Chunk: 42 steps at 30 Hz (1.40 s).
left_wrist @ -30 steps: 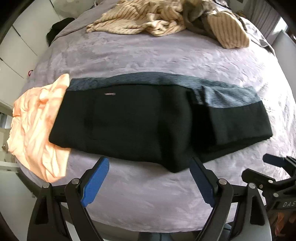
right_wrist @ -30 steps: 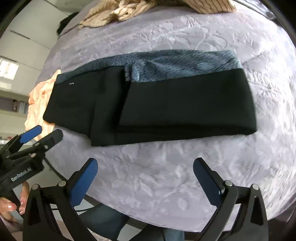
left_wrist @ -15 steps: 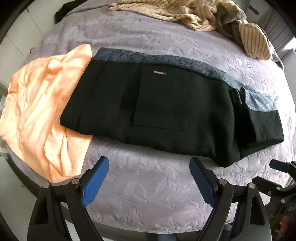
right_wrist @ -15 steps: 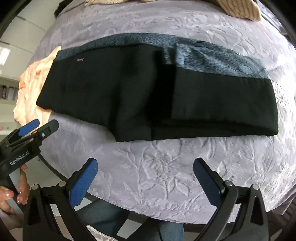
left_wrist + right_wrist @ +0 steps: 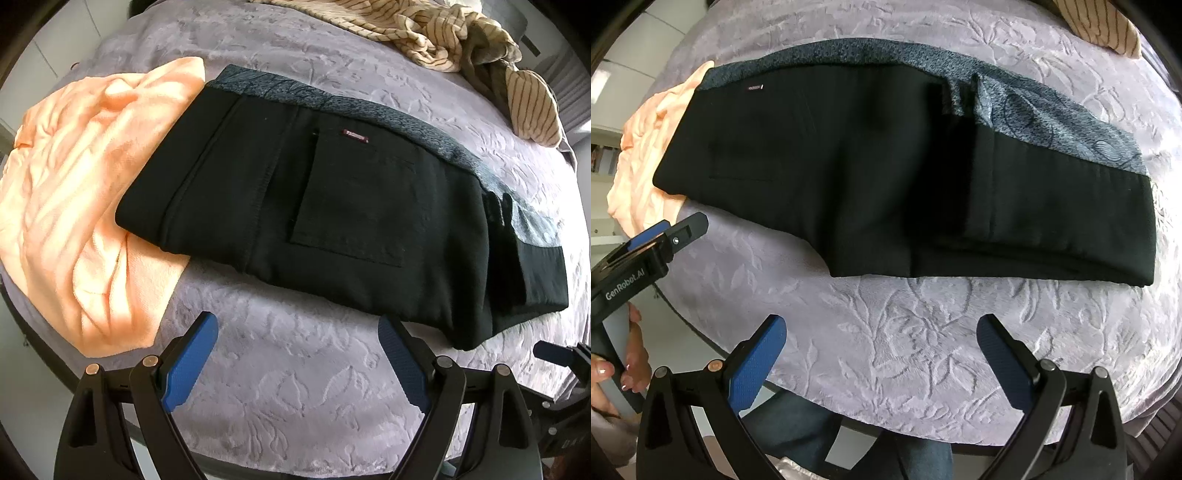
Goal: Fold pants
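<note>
Pants (image 5: 332, 206), one folded pair, lie on the bed (image 5: 295, 387) beyond my two released tongs: left tongs (image 5: 299, 365), right tongs (image 5: 882, 365).

The left gripper (image 5: 297, 356) pointed steeply down with its blue-padded jaws spread wide and nothing between them. The right gripper (image 5: 881, 356) pointed straight down, likewise held wide apart and empty. In the right wrist view, a hand (image 5: 626, 363) gripped the left gripper's grey handle, fingers wrapped around it
</note>
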Each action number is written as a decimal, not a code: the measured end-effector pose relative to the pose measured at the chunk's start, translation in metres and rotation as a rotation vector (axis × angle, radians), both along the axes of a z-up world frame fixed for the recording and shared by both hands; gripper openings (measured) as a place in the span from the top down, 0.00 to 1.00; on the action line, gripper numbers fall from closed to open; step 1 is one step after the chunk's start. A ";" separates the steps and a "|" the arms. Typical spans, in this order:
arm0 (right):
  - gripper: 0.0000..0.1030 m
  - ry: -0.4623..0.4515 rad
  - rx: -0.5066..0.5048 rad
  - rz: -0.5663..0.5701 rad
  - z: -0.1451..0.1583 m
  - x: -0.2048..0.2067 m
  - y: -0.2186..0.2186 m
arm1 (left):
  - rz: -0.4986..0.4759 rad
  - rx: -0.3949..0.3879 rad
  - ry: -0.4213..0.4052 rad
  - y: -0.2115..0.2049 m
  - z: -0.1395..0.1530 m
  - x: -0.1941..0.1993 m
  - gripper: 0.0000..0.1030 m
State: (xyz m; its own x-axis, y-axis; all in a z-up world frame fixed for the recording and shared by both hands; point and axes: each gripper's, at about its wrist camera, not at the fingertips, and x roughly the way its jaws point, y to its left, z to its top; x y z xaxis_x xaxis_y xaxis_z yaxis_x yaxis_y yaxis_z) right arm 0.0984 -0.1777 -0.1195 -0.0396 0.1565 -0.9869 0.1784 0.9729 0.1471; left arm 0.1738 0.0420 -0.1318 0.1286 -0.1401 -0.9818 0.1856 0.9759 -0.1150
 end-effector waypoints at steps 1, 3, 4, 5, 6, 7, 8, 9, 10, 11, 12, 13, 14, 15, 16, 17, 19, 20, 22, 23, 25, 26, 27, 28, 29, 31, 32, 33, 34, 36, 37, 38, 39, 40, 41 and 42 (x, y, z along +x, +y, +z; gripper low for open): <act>0.00 0.001 0.003 0.002 -0.001 0.001 0.001 | 0.001 -0.003 0.000 0.000 0.000 0.001 0.13; 0.00 0.005 0.006 0.006 -0.004 0.003 0.003 | 0.003 -0.007 -0.005 0.001 -0.001 0.003 0.13; 0.00 0.006 0.008 0.007 -0.006 0.005 0.004 | 0.005 -0.009 -0.007 0.001 -0.001 0.004 0.13; 0.00 0.008 0.011 0.009 -0.007 0.005 0.005 | 0.006 -0.014 -0.007 0.002 -0.001 0.005 0.13; 0.00 0.008 0.010 0.009 -0.010 0.004 0.009 | 0.008 -0.019 -0.005 0.002 -0.001 0.006 0.13; 0.00 0.008 0.009 0.011 -0.010 0.004 0.010 | 0.009 -0.022 -0.003 0.002 -0.002 0.006 0.13; 0.00 0.009 0.009 0.012 -0.011 0.004 0.011 | 0.009 -0.021 -0.001 0.001 -0.003 0.006 0.13; 0.00 0.009 0.009 0.012 -0.011 0.003 0.011 | 0.010 -0.020 0.000 0.001 -0.003 0.007 0.13; 0.00 0.009 0.008 0.012 -0.012 0.004 0.012 | 0.012 -0.021 0.001 0.001 -0.004 0.007 0.13; 0.00 0.009 0.007 0.009 -0.012 0.004 0.011 | 0.014 -0.025 0.004 0.001 -0.004 0.008 0.13; 0.00 0.009 0.008 0.006 -0.012 0.003 0.010 | 0.019 -0.032 0.006 0.001 -0.005 0.009 0.13; 0.00 0.009 0.008 0.003 -0.011 0.003 0.008 | 0.025 -0.038 0.009 0.002 -0.006 0.010 0.13; 0.00 0.010 0.007 -0.001 -0.011 0.002 0.006 | 0.030 -0.042 0.011 0.003 -0.007 0.011 0.13; 0.00 0.011 0.007 -0.004 -0.011 0.001 0.004 | 0.036 -0.046 0.012 0.004 -0.007 0.012 0.13; 0.00 0.013 0.008 -0.006 -0.011 0.001 0.002 | 0.040 -0.048 0.012 0.005 -0.008 0.012 0.13; 0.00 0.015 0.007 -0.008 -0.011 0.000 0.001 | 0.044 -0.049 0.012 0.006 -0.008 0.013 0.13; 0.00 0.018 0.008 -0.011 -0.012 -0.002 -0.001 | 0.052 -0.055 0.016 0.008 -0.009 0.015 0.13; 0.00 0.020 0.009 -0.012 -0.012 -0.003 -0.002 | 0.057 -0.060 0.018 0.009 -0.010 0.015 0.13; 0.00 0.022 0.009 -0.016 -0.013 -0.006 -0.003 | 0.069 -0.075 0.026 0.011 -0.012 0.015 0.13; 0.00 0.024 0.009 -0.017 -0.013 -0.006 -0.004 | 0.073 -0.081 0.027 0.011 -0.012 0.015 0.13; 0.00 0.024 0.008 -0.020 -0.013 -0.009 -0.007 | 0.080 -0.085 0.029 0.012 -0.013 0.015 0.13; 0.00 0.024 0.007 -0.020 -0.013 -0.010 -0.008 | 0.081 -0.085 0.031 0.011 -0.014 0.014 0.13; 0.00 0.023 0.007 -0.021 -0.013 -0.011 -0.008 | 0.079 -0.085 0.032 0.012 -0.014 0.014 0.13; 0.00 0.021 0.008 -0.021 -0.013 -0.011 -0.009 | 0.077 -0.086 0.033 0.012 -0.015 0.014 0.13; 0.00 0.021 0.009 -0.022 -0.013 -0.013 -0.010 | 0.076 -0.089 0.032 0.013 -0.015 0.014 0.13; 0.00 0.021 0.011 -0.024 -0.014 -0.015 -0.011 | 0.083 -0.109 0.024 0.018 -0.014 0.016 0.13; 0.00 0.021 0.012 -0.025 -0.014 -0.016 -0.012 | 0.094 -0.125 0.019 0.023 -0.013 0.018 0.13; 0.00 0.020 0.014 -0.027 -0.014 -0.018 -0.012 | 0.114 -0.145 0.014 0.029 -0.013 0.020 0.13; 0.00 0.019 0.015 -0.028 -0.014 -0.018 -0.013 | 0.142 -0.165 0.012 0.037 -0.013 0.023 0.13; 0.00 0.019 0.015 -0.028 -0.015 -0.020 -0.014 | 0.187 -0.179 0.011 0.050 -0.014 0.028 0.13; 0.00 0.020 0.014 -0.027 -0.016 -0.021 -0.014 | 0.205 -0.187 0.012 0.057 -0.017 0.030 0.13; 0.00 0.022 0.015 -0.027 -0.016 -0.021 -0.013 | 0.218 -0.198 0.015 0.062 -0.019 0.031 0.13; 0.00 0.023 0.015 -0.026 -0.017 -0.022 -0.014 | 0.233 -0.223 0.026 0.067 -0.022 0.032 0.13; 0.00 0.024 0.016 -0.026 -0.017 -0.023 -0.014 | 0.241 -0.246 0.033 0.070 -0.024 0.033 0.13; 0.00 0.026 0.017 -0.027 -0.018 -0.024 -0.014 | 0.248 -0.284 0.042 0.073 -0.026 0.034 0.13; 0.00 0.028 0.019 -0.027 -0.019 -0.025 -0.015 | 0.252 -0.312 0.050 0.073 -0.029 0.036 0.13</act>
